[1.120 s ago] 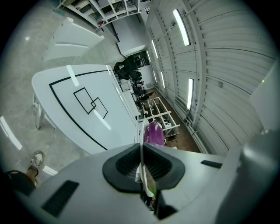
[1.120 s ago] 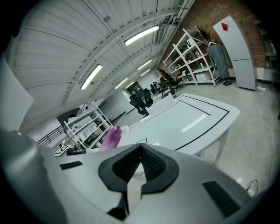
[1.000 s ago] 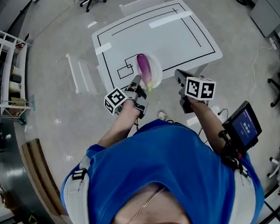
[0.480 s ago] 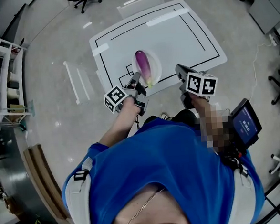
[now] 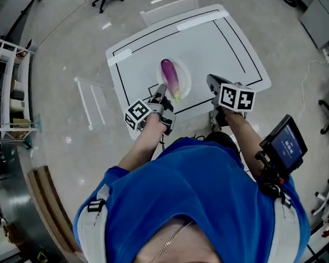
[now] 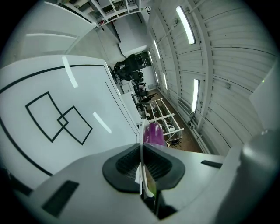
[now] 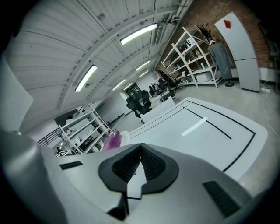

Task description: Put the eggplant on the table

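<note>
Purple eggplant [image 5: 170,77] on plate [image 5: 184,79], rim clamped

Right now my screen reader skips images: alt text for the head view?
A person in blue clamps the left gripper on the rim of a white round plate carrying a purple eggplant, above a white black-lined table. The right gripper, shut, hangs beside it.
</note>
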